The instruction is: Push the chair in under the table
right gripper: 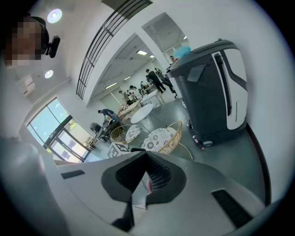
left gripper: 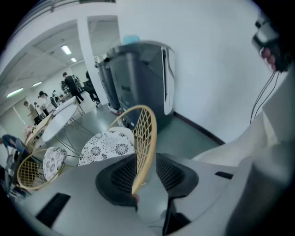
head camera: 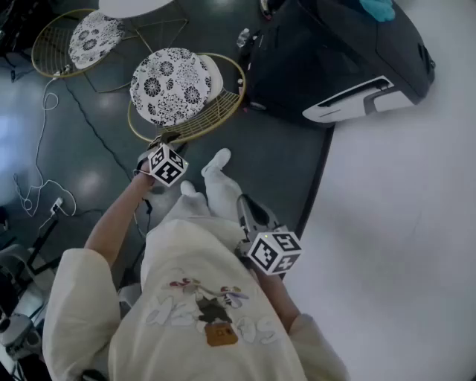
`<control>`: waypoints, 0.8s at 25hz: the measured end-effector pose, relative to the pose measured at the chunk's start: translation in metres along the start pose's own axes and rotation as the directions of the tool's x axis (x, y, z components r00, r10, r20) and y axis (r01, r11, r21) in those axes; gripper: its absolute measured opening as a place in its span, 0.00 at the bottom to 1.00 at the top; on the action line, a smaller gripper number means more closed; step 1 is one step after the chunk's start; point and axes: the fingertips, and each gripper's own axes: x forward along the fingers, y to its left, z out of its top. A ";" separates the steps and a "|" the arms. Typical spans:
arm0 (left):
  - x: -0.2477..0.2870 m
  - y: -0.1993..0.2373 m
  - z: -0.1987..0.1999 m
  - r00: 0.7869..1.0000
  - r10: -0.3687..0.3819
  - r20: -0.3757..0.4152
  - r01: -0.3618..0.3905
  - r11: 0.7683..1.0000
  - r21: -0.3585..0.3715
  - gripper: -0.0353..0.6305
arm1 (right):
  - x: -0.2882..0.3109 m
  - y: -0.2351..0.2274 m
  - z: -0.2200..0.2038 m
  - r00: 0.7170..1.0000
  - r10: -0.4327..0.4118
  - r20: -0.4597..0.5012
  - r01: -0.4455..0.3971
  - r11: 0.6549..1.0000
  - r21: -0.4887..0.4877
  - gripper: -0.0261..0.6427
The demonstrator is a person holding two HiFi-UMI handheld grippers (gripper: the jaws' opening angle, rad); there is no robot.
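Note:
The wicker chair (head camera: 216,111) with a black-and-white patterned cushion (head camera: 171,85) stands on the dark floor, a little in front of the round white table (head camera: 137,6). My left gripper (head camera: 162,140) is at the near edge of the chair's back rim. In the left gripper view the tan rim (left gripper: 150,124) runs between the pads, and the gripper (left gripper: 146,154) is shut on it. My right gripper (head camera: 249,208) hangs beside the person's leg, shut and empty. In the right gripper view its pads (right gripper: 145,151) meet, with the chair (right gripper: 161,138) farther off.
A second wicker chair (head camera: 85,41) sits under the table's left side. A large dark grey machine (head camera: 335,52) stands right of the chair against the white wall. Cables (head camera: 44,186) trail over the floor at the left. People stand far down the hall (left gripper: 73,85).

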 end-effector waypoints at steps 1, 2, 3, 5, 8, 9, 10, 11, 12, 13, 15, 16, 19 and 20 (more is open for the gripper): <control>-0.027 -0.009 0.010 0.998 -0.006 0.066 0.008 0.999 -0.040 0.24 | 0.002 0.007 -0.007 1.000 0.009 -0.001 -0.009 1.000 0.005 0.05; -0.055 -0.020 0.018 0.992 -0.012 0.126 0.023 0.996 -0.087 0.24 | 0.003 0.014 -0.014 1.000 0.016 0.000 -0.016 1.000 0.008 0.05; -0.083 -0.033 0.023 0.984 -0.020 0.179 0.047 0.988 -0.147 0.24 | 0.002 0.020 -0.021 1.000 0.021 0.001 -0.021 1.000 0.009 0.05; -0.140 -0.063 0.026 0.964 -0.031 0.266 0.114 0.946 -0.305 0.24 | -0.002 0.033 -0.033 1.000 0.027 0.003 -0.027 1.000 -0.011 0.05; -0.203 -0.093 0.017 0.941 0.048 0.336 0.135 0.856 -0.499 0.20 | -0.002 0.050 -0.040 0.998 0.068 -0.015 -0.069 0.995 -0.077 0.05; -0.216 -0.097 0.014 0.938 0.096 0.334 0.106 0.837 -0.537 0.13 | 0.000 0.053 -0.040 0.996 0.087 -0.024 -0.088 0.992 -0.093 0.05; -0.227 -0.099 0.014 0.933 0.145 0.329 0.069 0.825 -0.561 0.07 | 0.001 0.055 -0.038 0.994 0.104 -0.032 -0.106 0.989 -0.107 0.05; -0.236 -0.100 0.017 0.928 0.189 0.322 0.032 0.820 -0.572 0.07 | 0.001 0.056 -0.036 0.992 0.119 -0.038 -0.123 0.985 -0.122 0.05; -0.242 -0.100 0.021 0.922 0.222 0.318 0.002 0.817 -0.576 0.07 | 0.000 0.056 -0.034 0.990 0.132 -0.045 -0.137 0.981 -0.140 0.05; -0.247 -0.100 0.026 0.916 0.243 0.319 -0.010 0.811 -0.586 0.07 | 0.000 0.056 -0.031 0.988 0.145 -0.054 -0.152 0.976 -0.159 0.05; -0.252 -0.101 0.037 0.905 0.259 0.338 0.012 0.779 -0.627 0.07 | -0.001 0.053 -0.027 0.982 0.172 -0.079 -0.184 0.964 -0.191 0.05; -0.252 -0.103 0.042 0.900 0.269 0.344 0.019 0.763 -0.646 0.07 | -0.002 0.050 -0.024 0.978 0.187 -0.091 -0.202 0.958 -0.204 0.05; -0.248 -0.118 0.056 0.893 0.315 0.321 -0.014 0.732 -0.681 0.07 | -0.014 0.035 -0.008 0.966 0.235 -0.111 -0.255 0.935 -0.247 0.05; -0.242 -0.126 0.059 0.896 0.322 0.305 -0.019 0.715 -0.698 0.07 | -0.020 0.028 -0.003 0.962 0.247 -0.116 -0.269 0.930 -0.251 0.05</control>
